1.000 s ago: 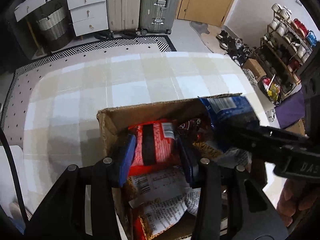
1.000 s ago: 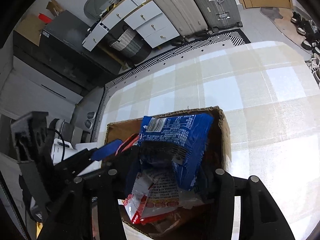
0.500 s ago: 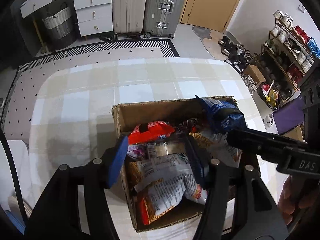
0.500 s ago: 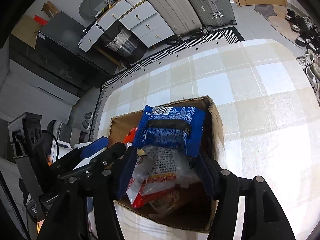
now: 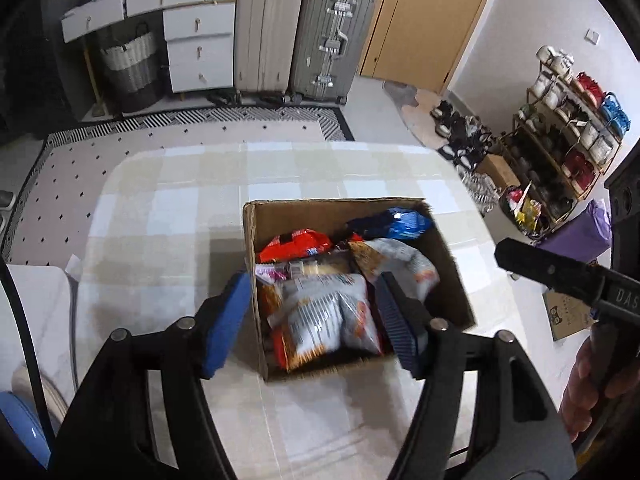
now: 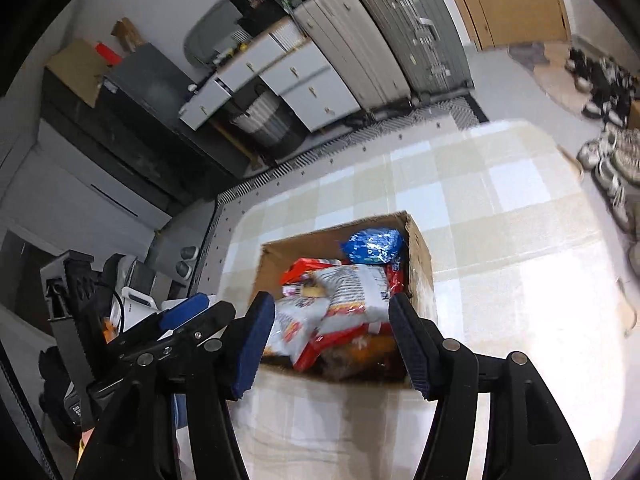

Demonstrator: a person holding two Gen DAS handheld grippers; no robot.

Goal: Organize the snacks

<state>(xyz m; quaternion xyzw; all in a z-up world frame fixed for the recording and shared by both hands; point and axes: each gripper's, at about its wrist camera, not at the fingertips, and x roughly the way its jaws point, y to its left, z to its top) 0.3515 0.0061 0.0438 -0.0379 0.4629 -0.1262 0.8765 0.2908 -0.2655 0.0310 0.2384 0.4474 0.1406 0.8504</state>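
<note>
An open cardboard box (image 5: 320, 206) (image 6: 332, 232) stands on the checked tablecloth, full of snack packets. A blue packet (image 5: 400, 222) (image 6: 372, 244) lies in its far right corner. Left of that is a red packet (image 5: 296, 244) (image 6: 304, 268), and white-and-orange packets (image 5: 328, 320) (image 6: 352, 288) fill the near half. My left gripper (image 5: 312, 320) hovers above the near end of the box; its jaws are opening with nothing between them. My right gripper (image 6: 334, 344) also hangs above the near end, open and holding nothing.
The checked table (image 5: 180, 220) has bare cloth on all sides of the box. Beyond it are a patterned rug (image 5: 120, 148), two suitcases (image 5: 304, 32), white drawers (image 5: 200, 48) and a shoe rack (image 5: 568, 128). A hand (image 5: 580, 400) holds the right gripper.
Both grippers rose and drew back from the box. The left let go of the red packet and the right let go of the blue one; both packets now lie in the box.
</note>
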